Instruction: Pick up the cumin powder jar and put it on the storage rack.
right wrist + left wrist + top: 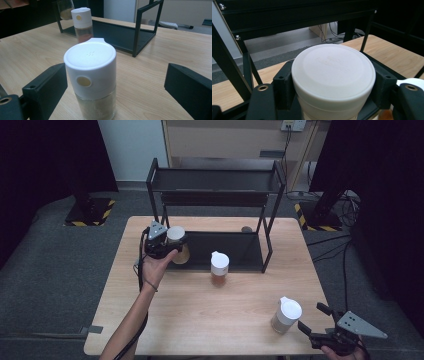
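The jar (176, 236) with the flat white lid sits clamped in the left gripper (167, 244), whose black jaws press against both sides of it just under the lid; in the left gripper view the jar (333, 72) rises between the jaws, lid up and upright. From above, the jar is held at the left front corner of the black rack (215, 187), just over the rack's lower shelf and beside its left front post. The person's left hand (156, 265) wraps the gripper from below, the forearm reaching up from the bottom edge.

A second jar (219, 268) with a white spouted cap and brownish contents stands on the table (165, 315) just in front of the lower shelf, near its middle. It is apart from the held jar.

A third jar (286, 316), also white-capped with a small spout and pale contents, stands near the right front corner of the table. The right gripper (314, 320) is just beside it with its jaws spread wide; in the right gripper view this jar (91, 77) stands between the two jaws, touched by neither. Behind it in that view the second jar (82, 23) stands before the rack (140, 27).
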{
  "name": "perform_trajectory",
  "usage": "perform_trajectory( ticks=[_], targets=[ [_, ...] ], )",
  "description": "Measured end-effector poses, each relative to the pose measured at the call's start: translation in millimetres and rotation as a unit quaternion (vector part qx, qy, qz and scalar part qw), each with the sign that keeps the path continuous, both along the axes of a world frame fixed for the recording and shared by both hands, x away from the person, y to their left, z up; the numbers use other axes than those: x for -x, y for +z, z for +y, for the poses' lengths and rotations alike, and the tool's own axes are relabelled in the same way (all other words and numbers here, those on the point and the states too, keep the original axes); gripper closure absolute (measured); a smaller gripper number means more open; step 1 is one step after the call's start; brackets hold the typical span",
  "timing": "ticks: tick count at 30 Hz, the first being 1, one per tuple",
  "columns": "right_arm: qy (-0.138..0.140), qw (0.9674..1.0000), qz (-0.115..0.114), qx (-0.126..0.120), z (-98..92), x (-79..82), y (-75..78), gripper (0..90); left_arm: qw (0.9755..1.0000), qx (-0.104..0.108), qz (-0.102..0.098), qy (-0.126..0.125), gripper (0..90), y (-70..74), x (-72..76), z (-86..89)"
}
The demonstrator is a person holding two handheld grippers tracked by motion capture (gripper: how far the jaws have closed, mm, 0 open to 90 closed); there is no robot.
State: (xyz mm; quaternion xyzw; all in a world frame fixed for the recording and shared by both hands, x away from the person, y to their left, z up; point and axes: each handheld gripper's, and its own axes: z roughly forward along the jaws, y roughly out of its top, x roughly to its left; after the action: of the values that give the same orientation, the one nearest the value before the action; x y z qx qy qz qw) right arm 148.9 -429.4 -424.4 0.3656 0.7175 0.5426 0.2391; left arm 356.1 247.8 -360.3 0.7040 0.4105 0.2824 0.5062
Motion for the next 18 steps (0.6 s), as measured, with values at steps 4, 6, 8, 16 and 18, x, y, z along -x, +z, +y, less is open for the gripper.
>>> perform_trajectory(
  ticks=[4,6,8,16,18],
  targets=[
    [0.001,1.0000,0.000,0.000,-0.1,-0.1,0.1,4.9,0.9999,-0.003,0.000,0.011,32.8,-4.9,-6.7,-5.0],
    [0.001,1.0000,0.000,0.000,-0.5,-0.2,-0.3,5.0,0.9999,-0.010,0.001,0.012,32.8,-6.7,-10.1,-6.7],
    [0.001,1.0000,0.000,-0.001,-0.6,-0.3,-0.4,4.9,0.9998,-0.015,-0.002,0.013,32.8,-9.7,-12.5,-9.1],
    [0.001,1.0000,0.000,-0.001,-0.9,0.0,-0.4,5.0,0.9996,-0.017,0.006,0.020,32.8,-18.2,-24.0,-17.2],
    [0.001,1.0000,0.000,-0.001,-0.9,0.0,-0.5,5.0,0.9996,-0.019,0.007,0.022,32.8,-21.1,-26.8,-19.4]
  ],
)
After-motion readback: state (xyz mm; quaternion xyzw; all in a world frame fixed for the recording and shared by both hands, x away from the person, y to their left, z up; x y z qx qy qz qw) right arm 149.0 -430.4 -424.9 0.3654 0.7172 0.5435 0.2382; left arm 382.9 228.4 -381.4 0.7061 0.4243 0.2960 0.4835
